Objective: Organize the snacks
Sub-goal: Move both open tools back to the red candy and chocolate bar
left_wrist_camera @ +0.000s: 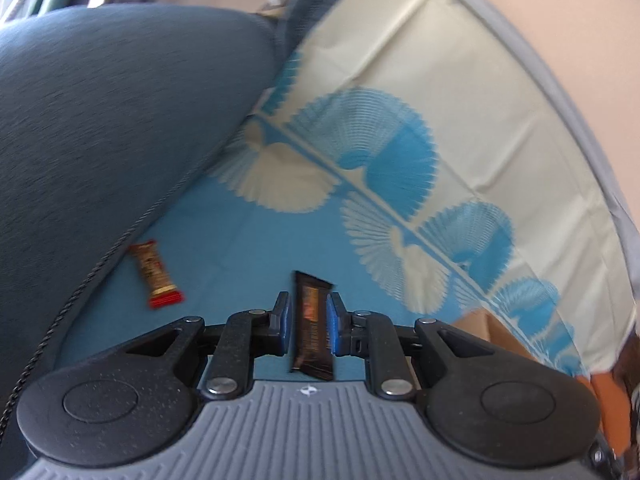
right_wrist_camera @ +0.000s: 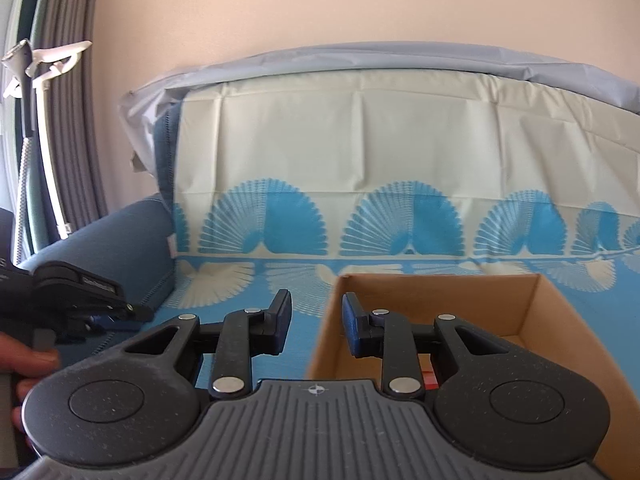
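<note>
The left hand-held gripper is clamped on a dark snack bar above the sofa seat; the right hand-held gripper hangs part-open, empty. Next, I judge — carry it to the cardboard box; a red-ended bar waits by the armrest.

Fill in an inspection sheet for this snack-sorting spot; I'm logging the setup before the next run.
Surface: sofa seat under a blue-and-cream fan-print cover.
Job's things: dark snack bar between the left tongs; red-ended snack bar lying loose; cardboard box, something red inside.
Clutter: nothing seen.
Grippers: left tongs shut on the dark bar; right tongs open, empty.
Cables: black cord along the sofa arm.
Surroundings: blue sofa arm, wall, curtain.
</note>
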